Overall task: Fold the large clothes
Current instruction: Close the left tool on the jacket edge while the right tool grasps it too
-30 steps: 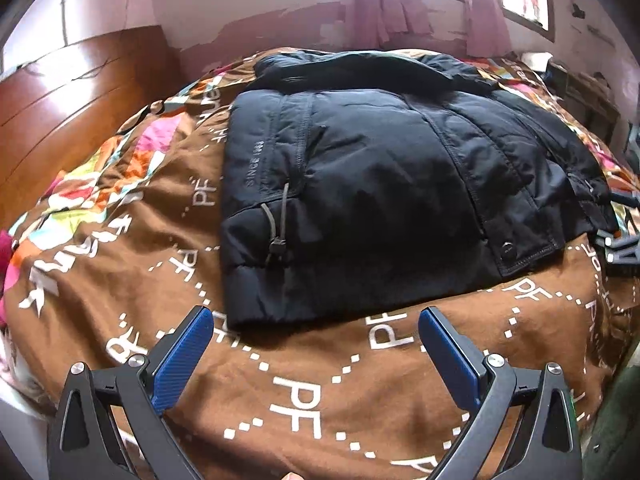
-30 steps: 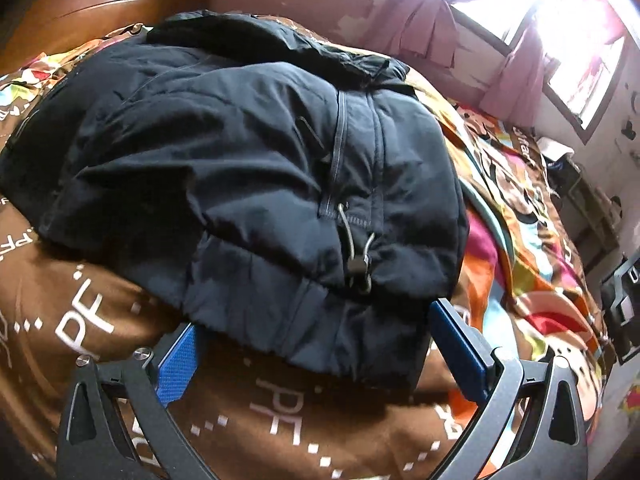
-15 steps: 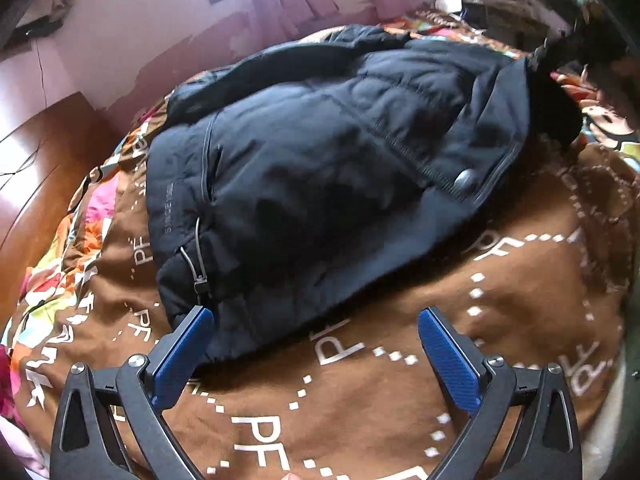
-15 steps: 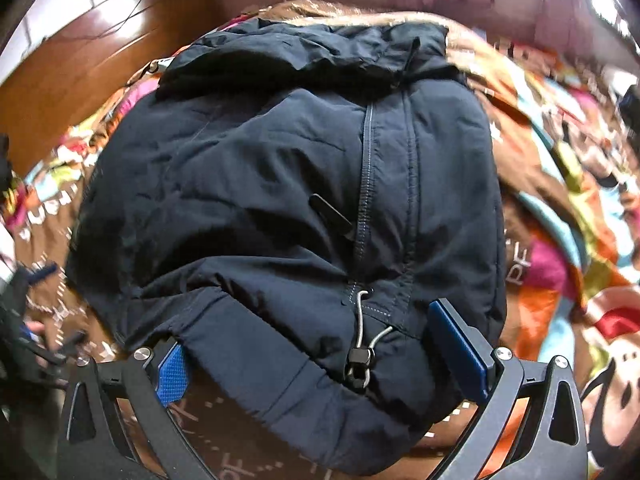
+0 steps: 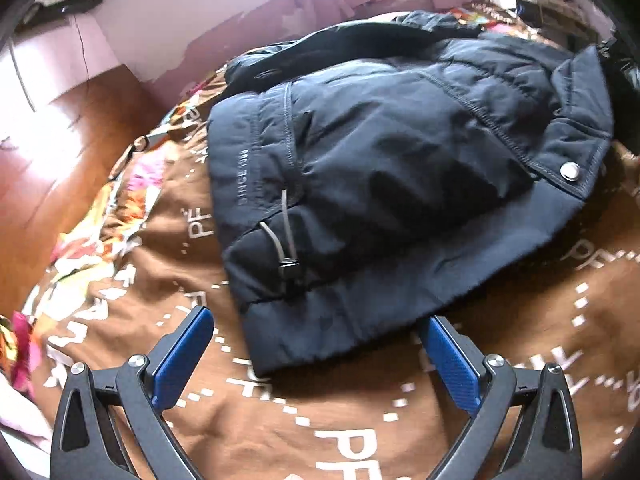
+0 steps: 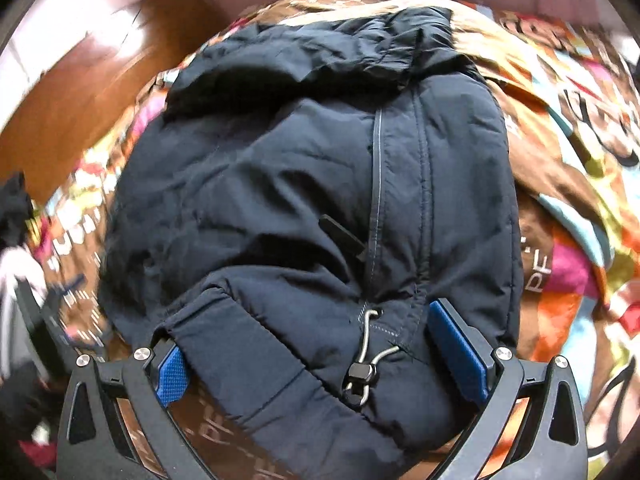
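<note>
The big dark jacket (image 5: 384, 168) is lying on the bed (image 5: 520, 380). It is puffy and slippery, so a thin pinch might be letting the hem slide out, and the fold might be flopping open.

The left tool (image 5: 316, 352) is spread wide, holding nothing, just by the hem. The right tool (image 6: 320, 344) is spread wide around the hem (image 6: 304, 392), not pinching yet.

Right gripper (image 6: 324, 354) stands with jaws spread around the hem of the dark jacket (image 6: 280, 200), drawstring toggle (image 6: 360, 372) between them.
</note>
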The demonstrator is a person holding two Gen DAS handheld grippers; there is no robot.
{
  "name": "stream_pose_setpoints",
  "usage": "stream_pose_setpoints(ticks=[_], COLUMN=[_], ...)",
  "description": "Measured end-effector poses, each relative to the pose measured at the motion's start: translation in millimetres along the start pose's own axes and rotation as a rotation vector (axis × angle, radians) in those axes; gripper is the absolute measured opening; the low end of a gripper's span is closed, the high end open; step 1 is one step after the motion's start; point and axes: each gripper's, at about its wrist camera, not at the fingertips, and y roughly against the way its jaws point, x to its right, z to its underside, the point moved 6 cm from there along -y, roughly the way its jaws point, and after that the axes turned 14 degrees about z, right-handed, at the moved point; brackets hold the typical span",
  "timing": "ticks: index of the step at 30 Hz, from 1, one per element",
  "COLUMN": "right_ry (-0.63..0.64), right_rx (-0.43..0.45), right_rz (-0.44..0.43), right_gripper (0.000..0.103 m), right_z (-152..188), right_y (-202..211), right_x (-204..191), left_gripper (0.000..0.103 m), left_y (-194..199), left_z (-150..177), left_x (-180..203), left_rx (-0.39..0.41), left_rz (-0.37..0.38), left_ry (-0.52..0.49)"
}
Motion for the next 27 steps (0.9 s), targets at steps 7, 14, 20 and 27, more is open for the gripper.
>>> stream_pose_setpoints(ticks=[7, 14, 20, 27], right_ry=[0.0, -0.043, 0.081, 0.185], right_rx=[-0.015, 0.021, 0.104, 0.115], right_rz=[0.007, -0.018, 0.036, 0.071], right_gripper=[0.102, 0.102, 0.102, 0.102], right_z=[25.9, 41.3, 55.7, 71.7], right_y=[-1.3, -2.8, 6.0, 11.6], right_x=[11.6, 17.1, 3.4, -9.2], left_gripper=[0.103, 0.103, 0.098, 0.03], left_y=[-12.0, -17.8, -14.9, -13.9], left_z=[6.6, 3.5, -6.0, -24.1], left_x=[-8.9, -0.1, 14.9, 9.6], left_rx=[-0.043, -0.02, 0.059, 0.054], left_rz=[0.029, -0.044, -0.194, -0.205], left_ry=[-0.03, -0.092, -0.214, -0.207])
